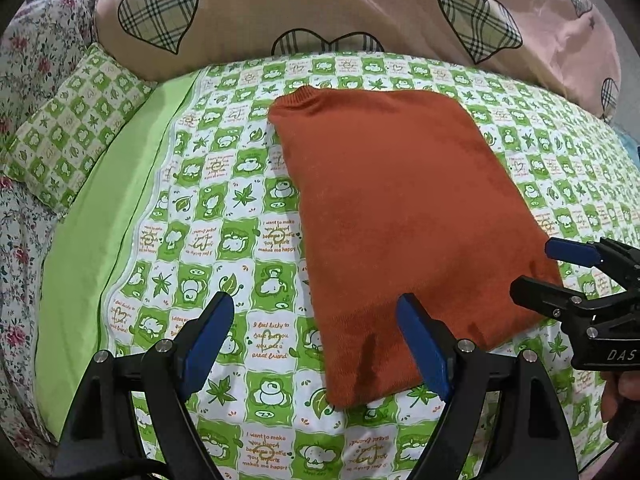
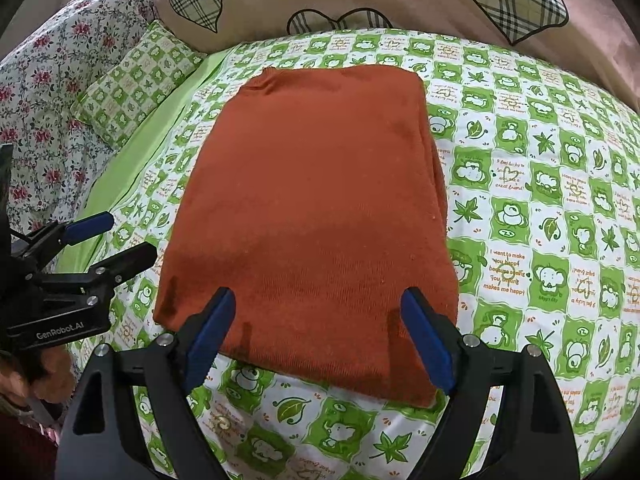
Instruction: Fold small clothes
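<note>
A rust-orange knit garment lies folded into a flat rectangle on the green-and-white patterned bedsheet; it also shows in the right wrist view. My left gripper is open and empty, hovering above the garment's near left corner. My right gripper is open and empty, above the garment's near edge. The right gripper also shows at the right of the left wrist view, and the left gripper at the left of the right wrist view. Neither gripper touches the cloth.
A pink duvet with plaid hearts is piled behind the garment. A green patterned pillow and a floral quilt lie at the left. A plain green sheet border runs along the left side.
</note>
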A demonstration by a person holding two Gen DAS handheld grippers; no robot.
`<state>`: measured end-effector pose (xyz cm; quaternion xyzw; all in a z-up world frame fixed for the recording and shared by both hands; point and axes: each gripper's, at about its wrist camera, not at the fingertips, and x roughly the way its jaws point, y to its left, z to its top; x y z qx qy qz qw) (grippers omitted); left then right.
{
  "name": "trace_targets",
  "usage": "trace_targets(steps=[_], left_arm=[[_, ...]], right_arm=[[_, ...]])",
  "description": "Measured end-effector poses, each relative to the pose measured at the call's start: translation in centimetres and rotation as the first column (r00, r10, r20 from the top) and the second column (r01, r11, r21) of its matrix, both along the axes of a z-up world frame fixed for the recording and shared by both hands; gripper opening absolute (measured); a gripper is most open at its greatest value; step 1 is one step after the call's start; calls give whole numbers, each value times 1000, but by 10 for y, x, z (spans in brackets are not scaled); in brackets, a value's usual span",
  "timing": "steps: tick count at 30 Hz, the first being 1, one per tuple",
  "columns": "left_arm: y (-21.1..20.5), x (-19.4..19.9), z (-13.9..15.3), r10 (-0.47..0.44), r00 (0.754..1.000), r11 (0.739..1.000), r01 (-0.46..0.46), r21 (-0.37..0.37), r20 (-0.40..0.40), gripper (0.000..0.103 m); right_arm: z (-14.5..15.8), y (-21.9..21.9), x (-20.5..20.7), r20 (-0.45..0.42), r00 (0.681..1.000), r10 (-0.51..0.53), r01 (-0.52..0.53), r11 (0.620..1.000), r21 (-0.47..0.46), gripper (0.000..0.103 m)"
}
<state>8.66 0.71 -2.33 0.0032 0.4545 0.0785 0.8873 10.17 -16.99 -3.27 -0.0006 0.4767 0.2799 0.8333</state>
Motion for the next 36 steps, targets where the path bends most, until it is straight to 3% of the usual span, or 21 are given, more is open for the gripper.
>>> trace_targets(steps=[36], left_arm=[[-1,6,2,-20,1000,1000,20,-24,7,85]], right_arm=[[3,1,9,-2,1000,14,-14,1000,13,86]])
